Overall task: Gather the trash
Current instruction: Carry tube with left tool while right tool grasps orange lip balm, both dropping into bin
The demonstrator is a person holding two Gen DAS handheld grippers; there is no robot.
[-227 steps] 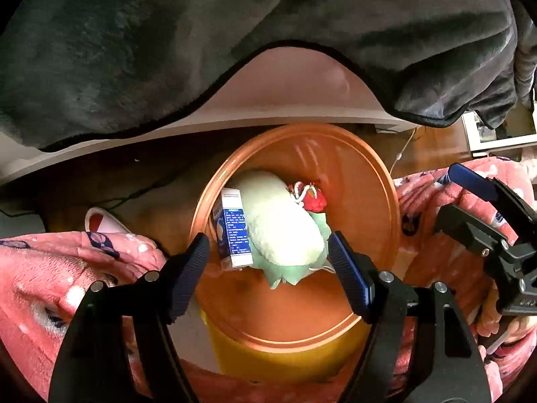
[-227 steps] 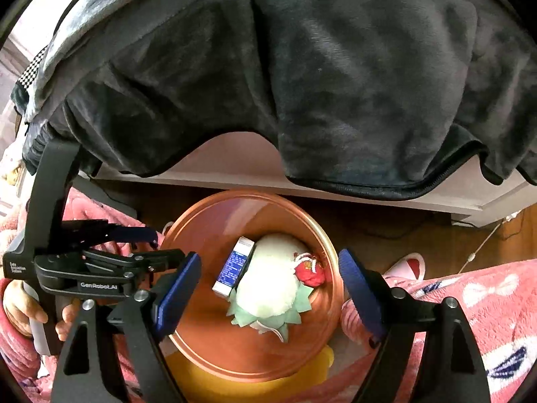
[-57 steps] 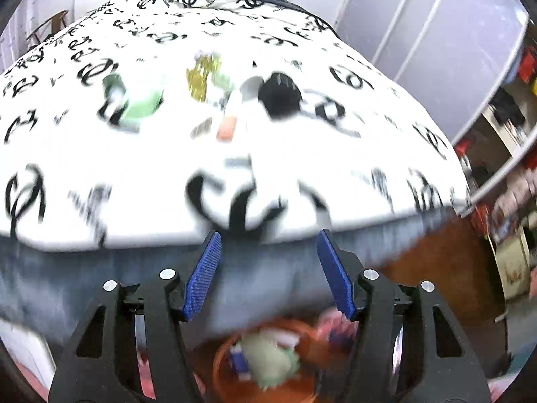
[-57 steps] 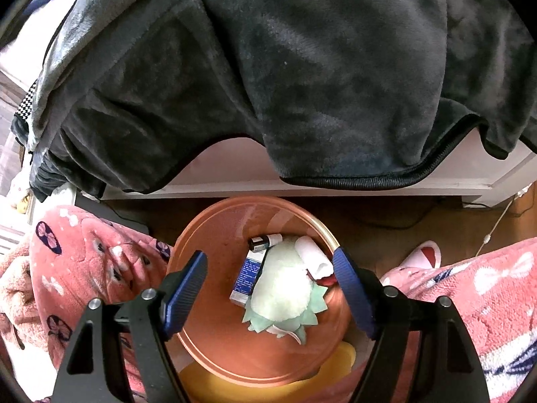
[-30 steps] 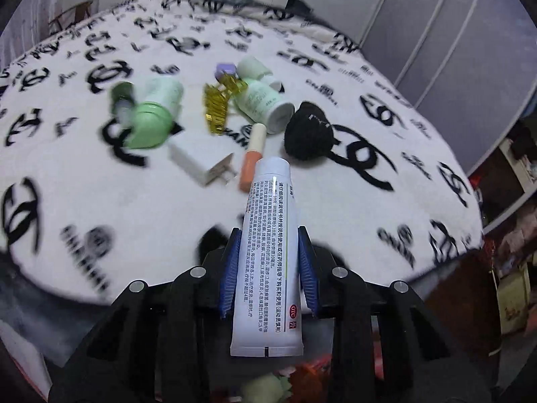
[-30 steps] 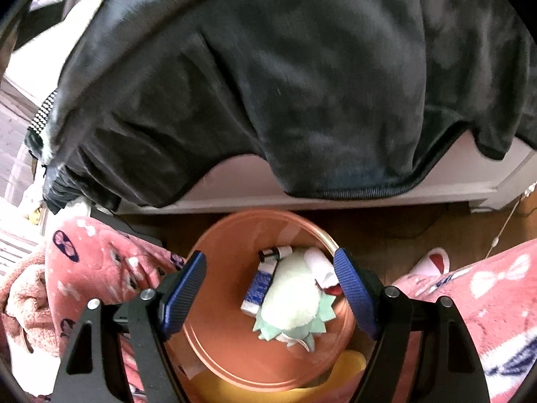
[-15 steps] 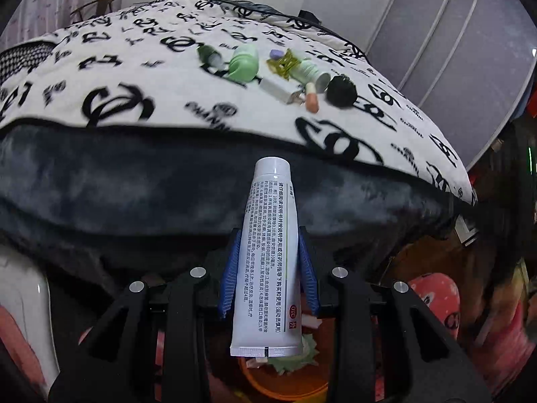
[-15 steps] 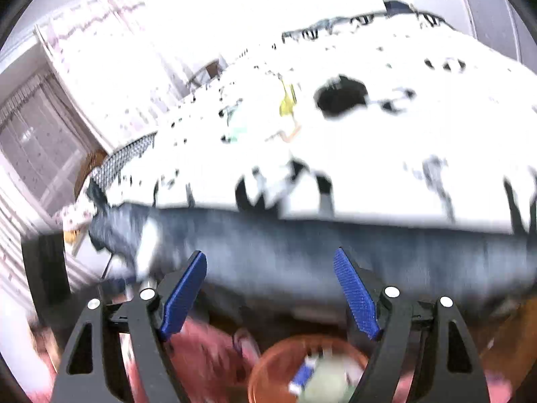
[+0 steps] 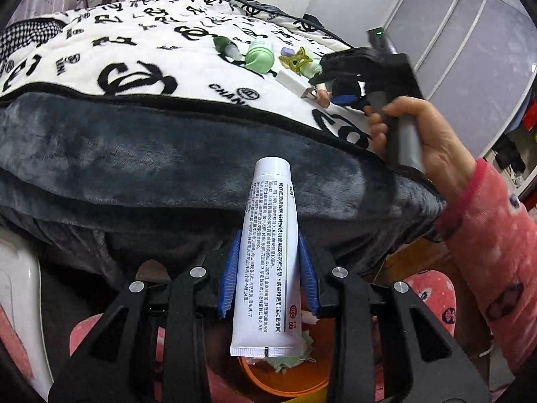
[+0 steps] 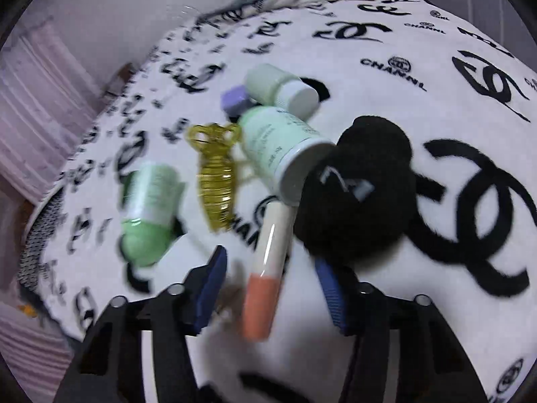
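One white tube [image 9: 268, 258] sits clamped in the left gripper [image 9: 267, 273]; right gripper [image 10: 273, 288] fingers spread around one pink-capped stick [image 10: 266, 268].

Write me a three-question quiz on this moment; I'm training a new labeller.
1. True or false: the left tool is shut on the white tube.
2. What lies between the right tool's open jaws? A) yellow clip B) peach-capped stick C) black pouch
3. Fill in: below the tube sits an orange ____.

Key: 1 true. 2 B, the stick; the clip and pouch lie beyond. 3 bowl.
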